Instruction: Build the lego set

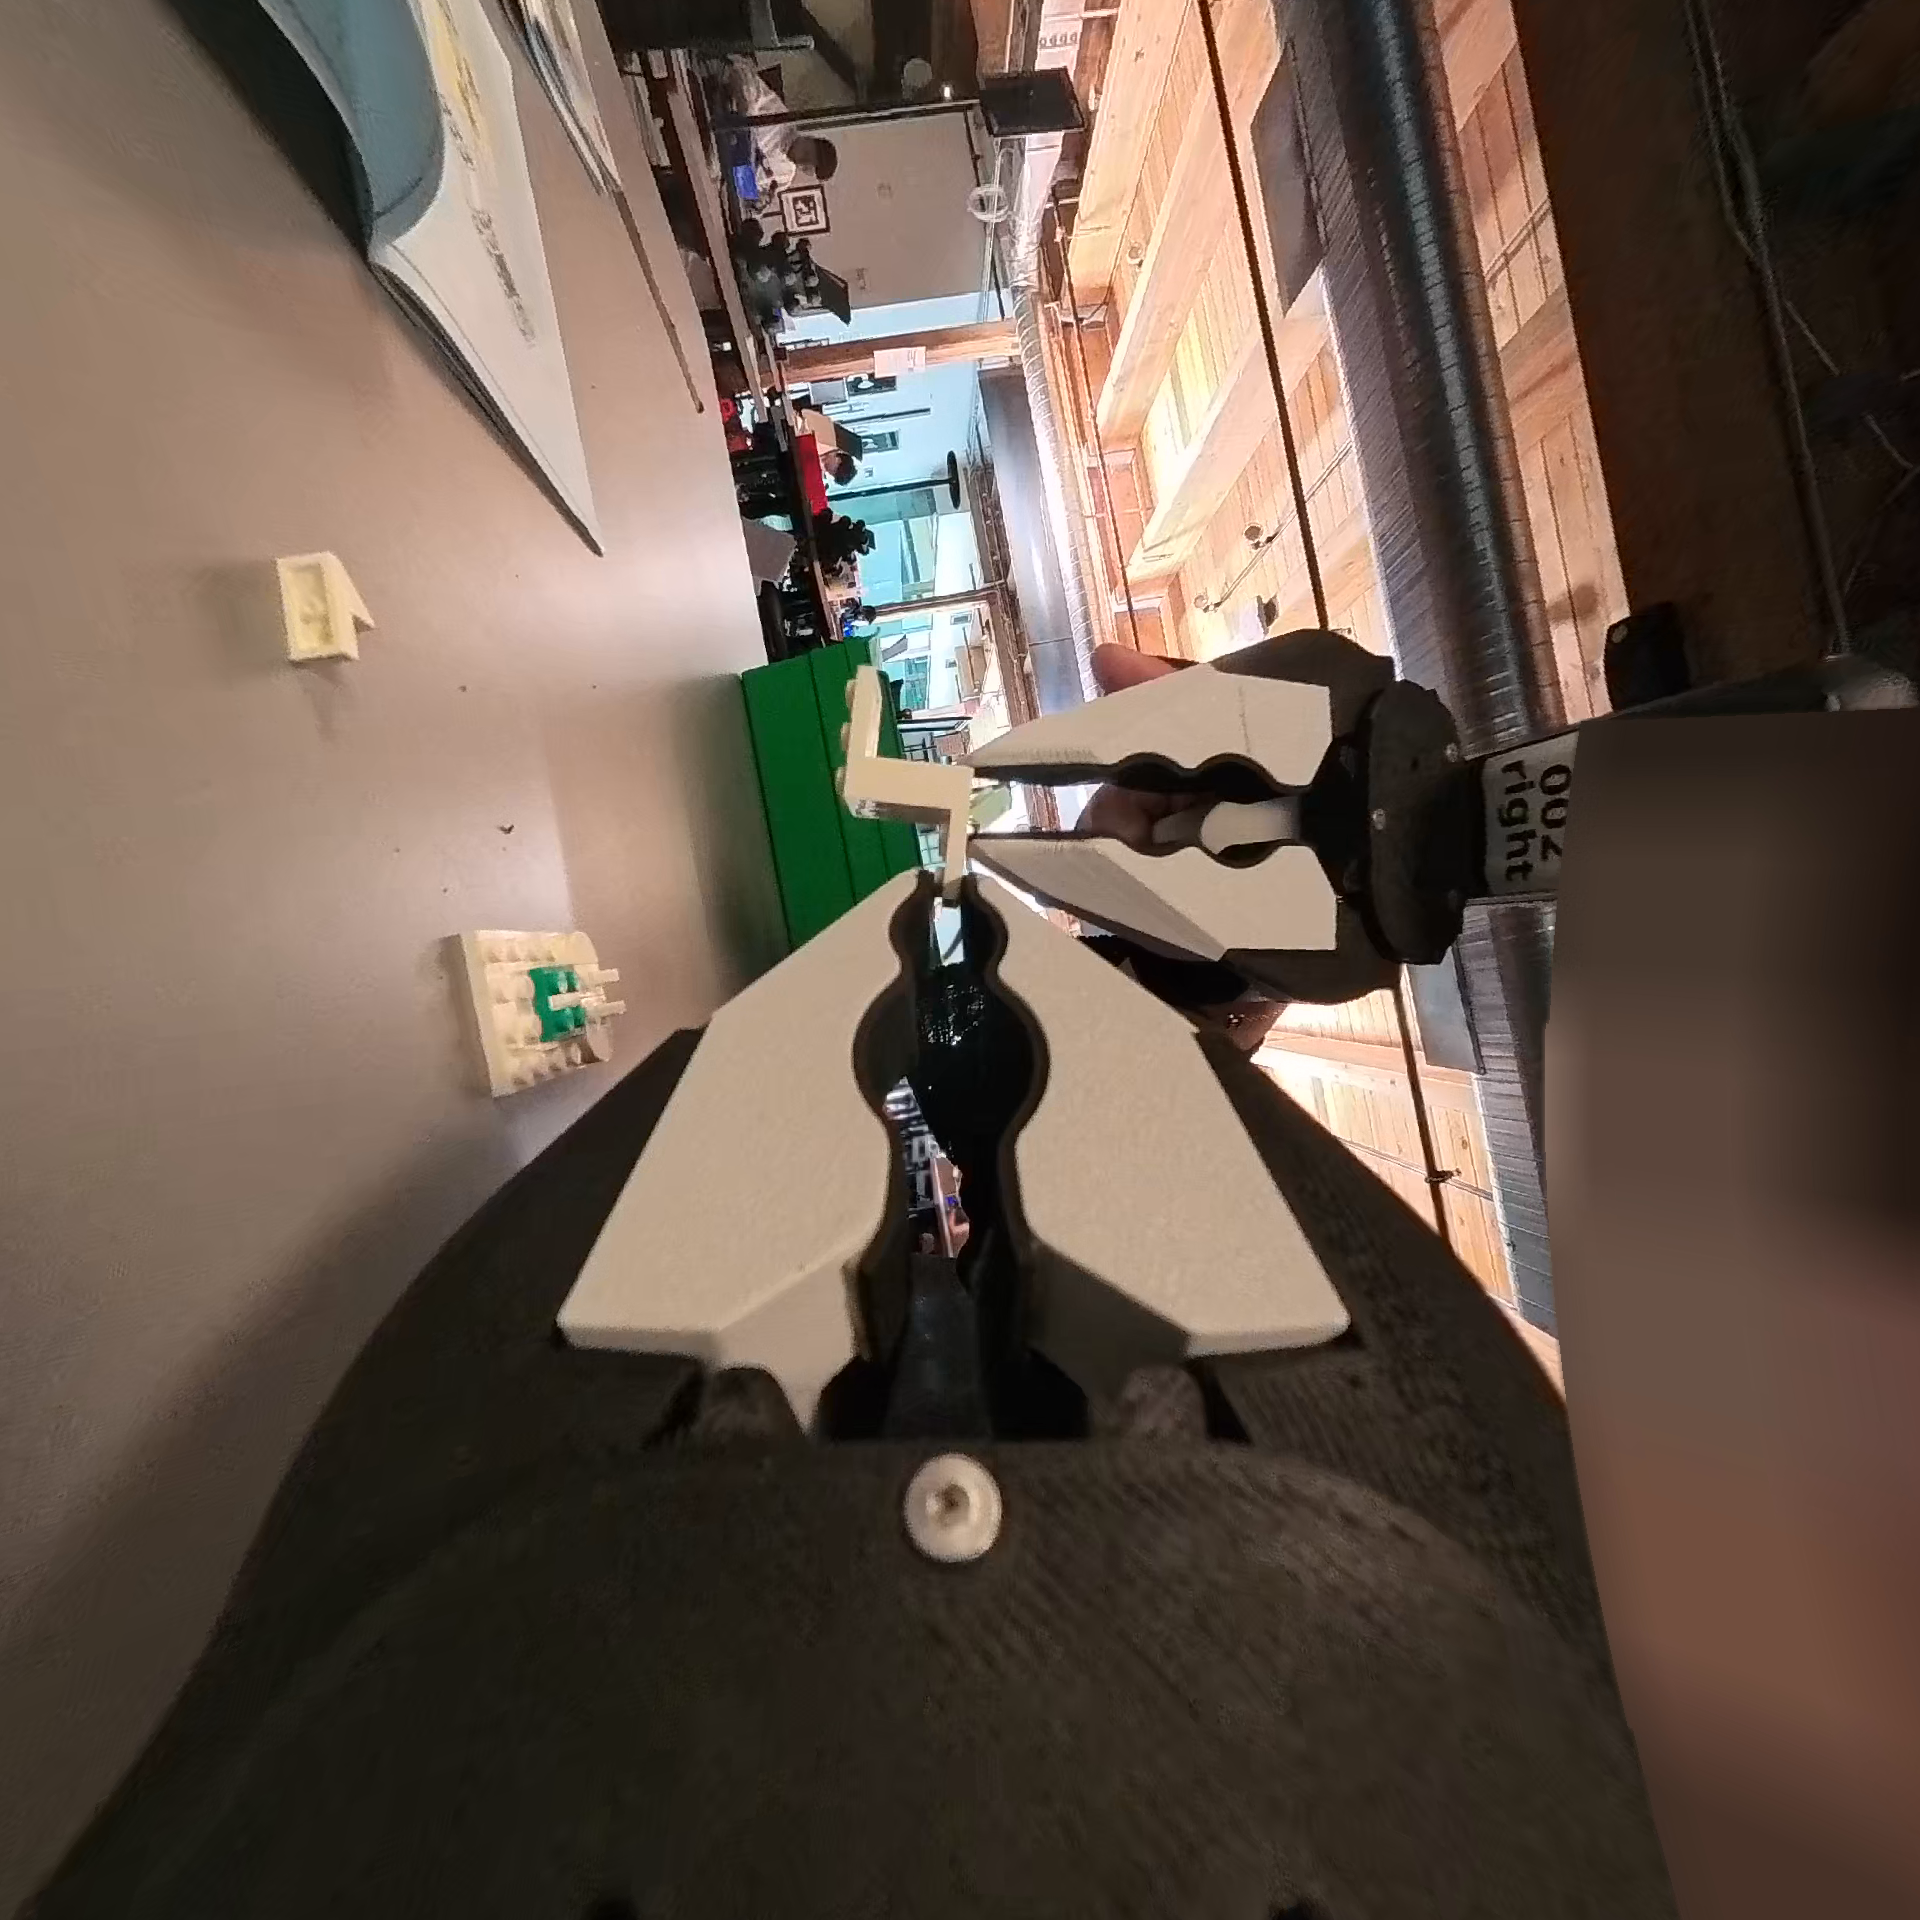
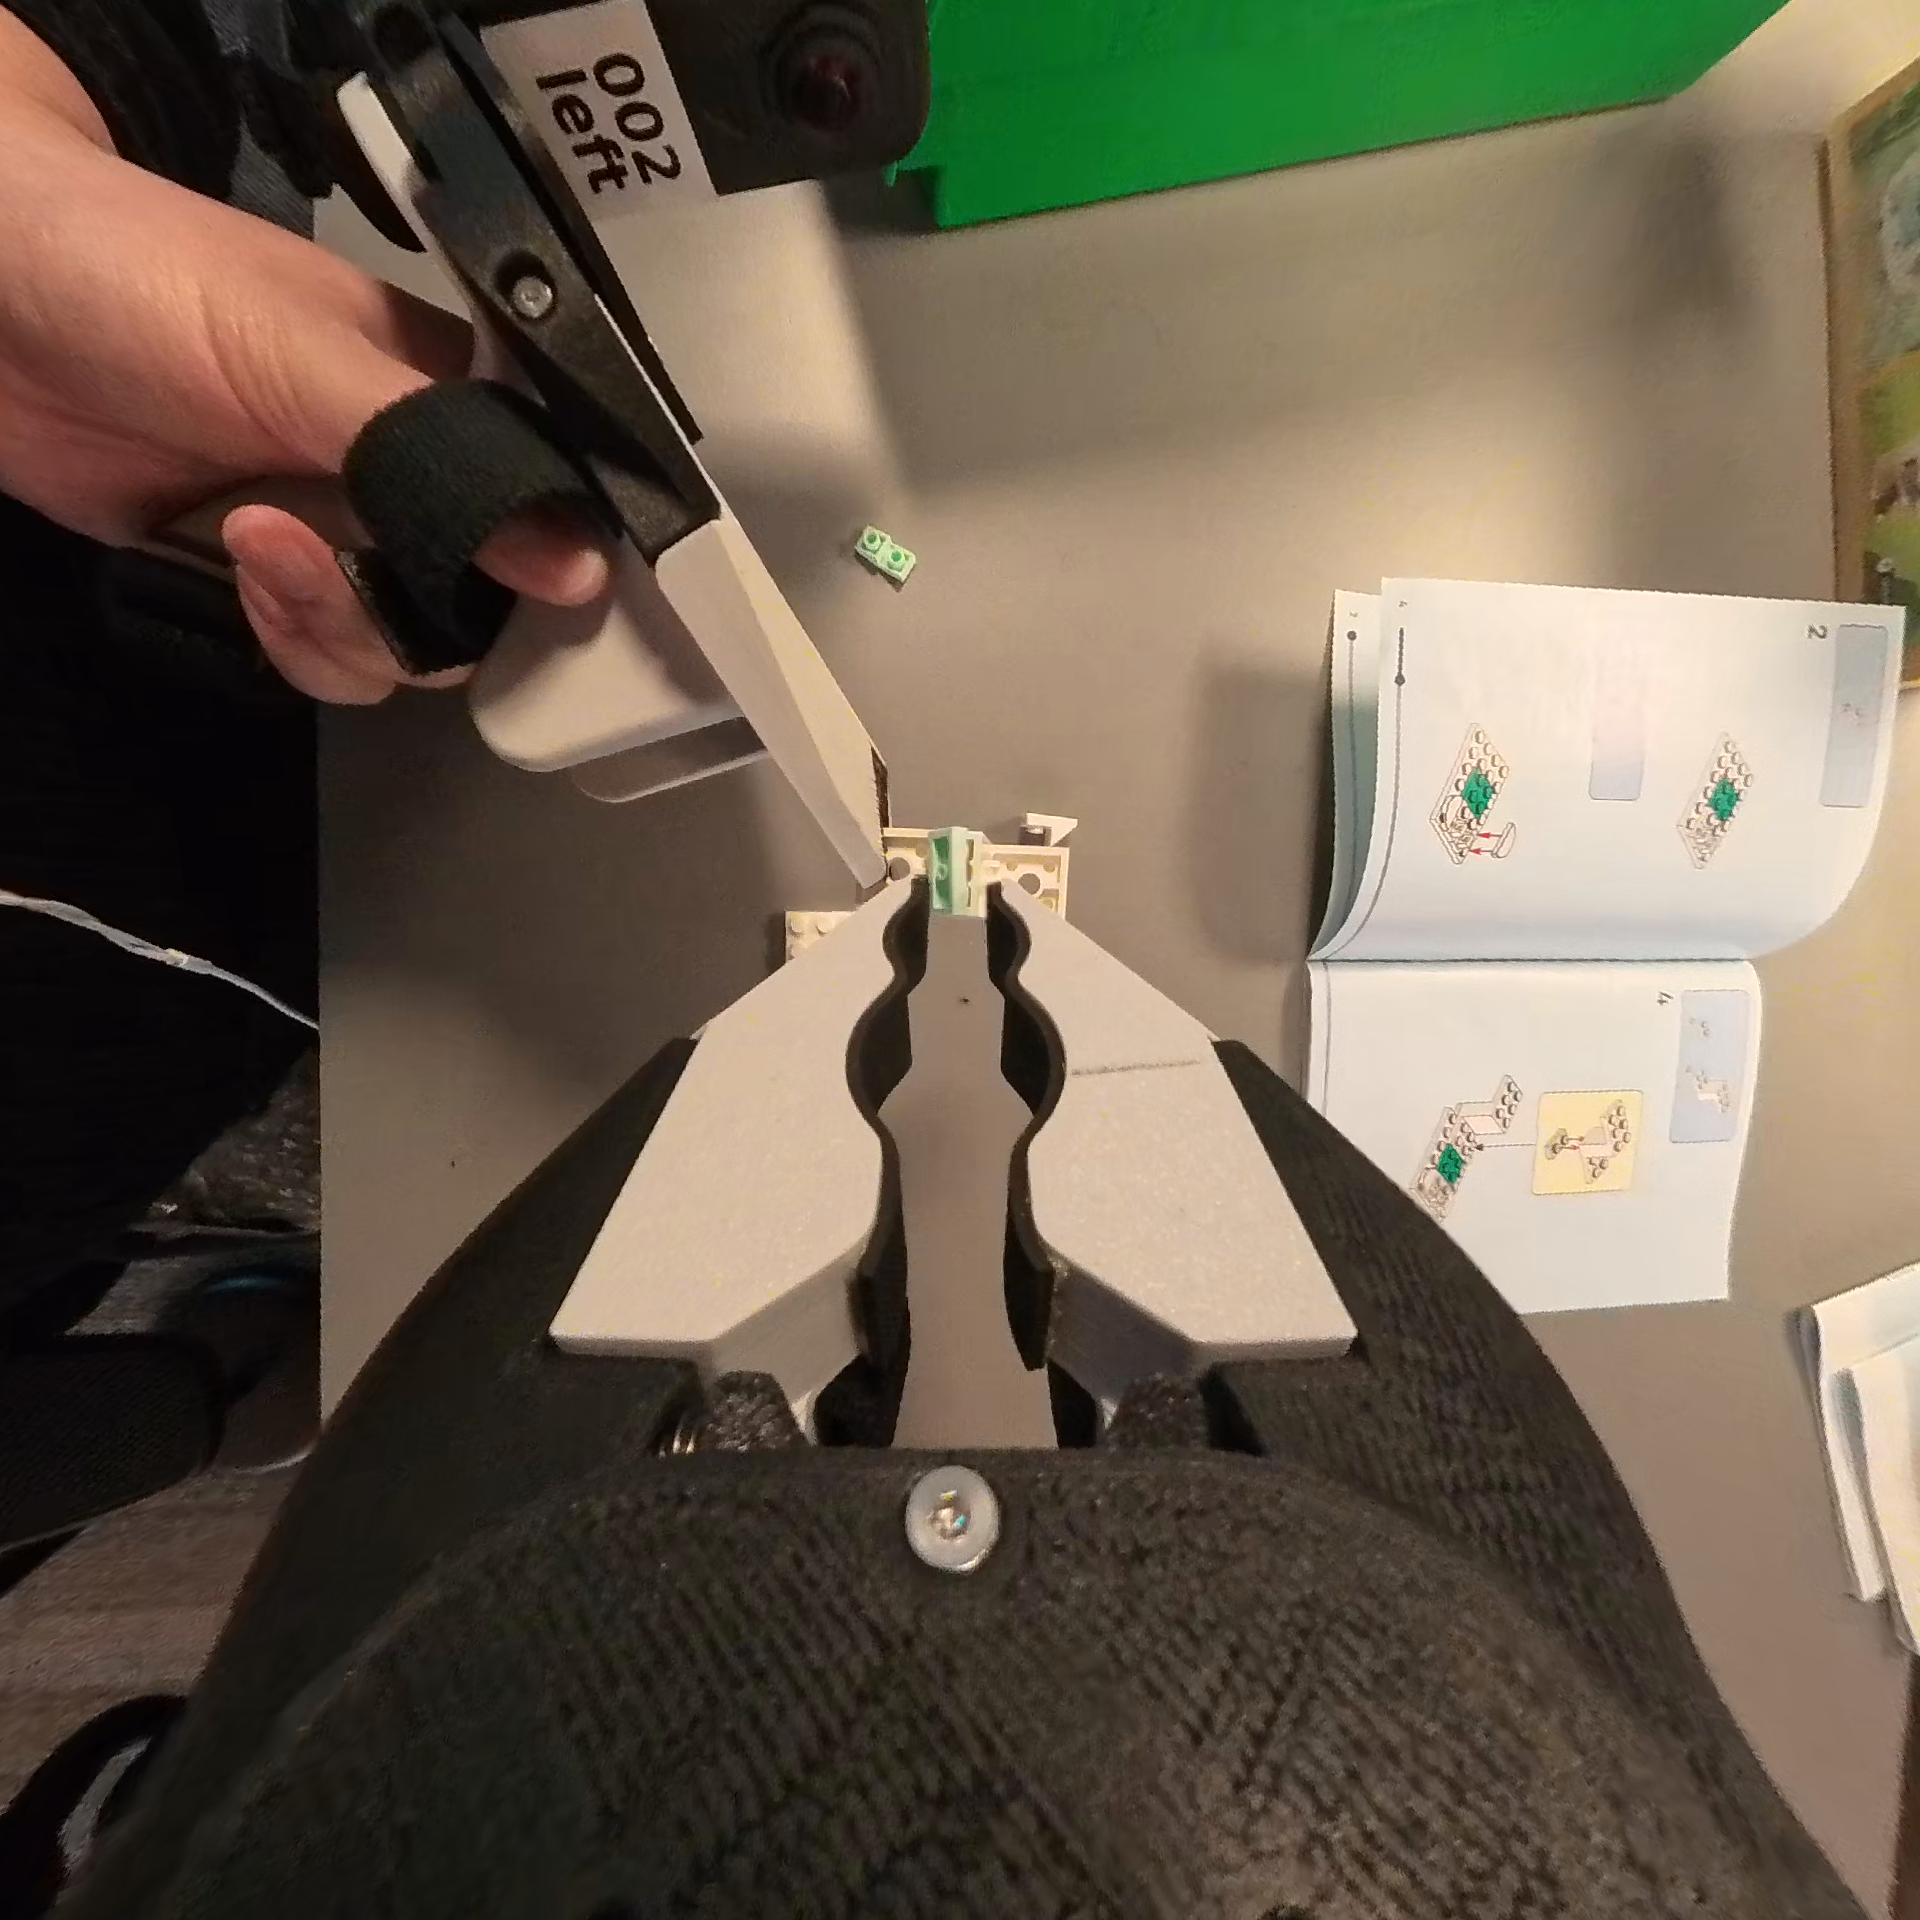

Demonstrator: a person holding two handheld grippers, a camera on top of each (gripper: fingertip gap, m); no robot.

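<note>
My left gripper (image 1: 943, 883) is shut on the lower end of a white stepped bracket piece (image 1: 896, 792) and holds it in the air above the table. My right gripper (image 2: 954, 902) is shut on a small light-green brick (image 2: 954, 878) and holds it against that white bracket (image 2: 1023, 871). In the left wrist view the right gripper (image 1: 971, 812) comes in from the right, its tips at the bracket. In the right wrist view the left gripper (image 2: 871, 864) comes in from the upper left. A white plate with a green piece (image 1: 530, 1006) lies on the table.
A second white bracket piece (image 1: 317, 608) and a loose light-green brick (image 2: 886, 554) lie on the grey table (image 2: 1091, 468). An open instruction booklet (image 2: 1558, 831) lies to the right, more paper (image 2: 1870, 1455) beyond it. A green box (image 2: 1247, 94) stands at the far side. The grippers are tip to tip, or close to it.
</note>
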